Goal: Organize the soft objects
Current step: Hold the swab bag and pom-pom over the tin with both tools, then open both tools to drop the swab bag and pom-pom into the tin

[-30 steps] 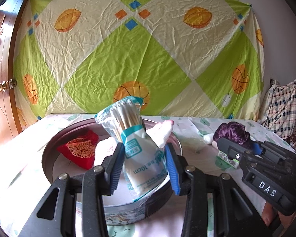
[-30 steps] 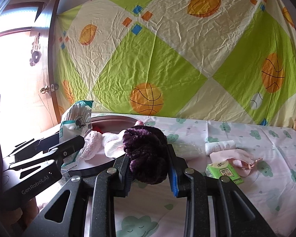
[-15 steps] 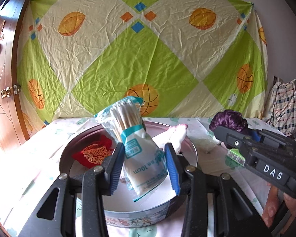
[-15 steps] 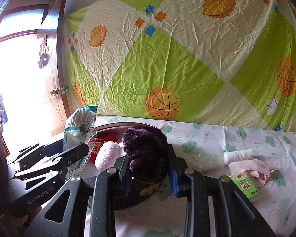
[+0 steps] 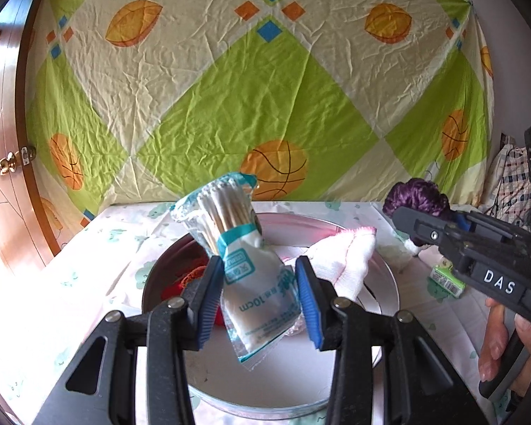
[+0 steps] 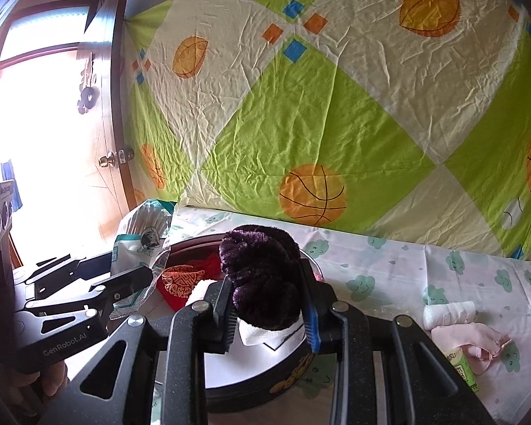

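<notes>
My left gripper (image 5: 260, 294) is shut on a plastic bag of cotton swabs (image 5: 244, 262) and holds it above the round metal tin (image 5: 389, 283). My right gripper (image 6: 267, 301) is shut on a purple fuzzy scrunchie (image 6: 262, 276) over the tin's (image 6: 251, 386) right part. In the tin lie a red embroidered pouch (image 6: 180, 279) and a white pink-edged cloth (image 5: 347, 258). The scrunchie (image 5: 417, 198) and right gripper also show at the right of the left wrist view. The swab bag (image 6: 138, 233) shows at the left of the right wrist view.
On the cloud-print tablecloth (image 6: 389, 265) right of the tin lie a white roll (image 6: 449, 313), a pink cloth item (image 6: 478, 343) and a small green carton (image 6: 463, 368). A wooden door (image 5: 3, 163) stands at the left, a patterned sheet (image 5: 265, 106) behind.
Both grippers have risen and moved in over the tin. The right gripper has carried the scrunchie leftward from beside the tin to above it. Both grips are unchanged.
</notes>
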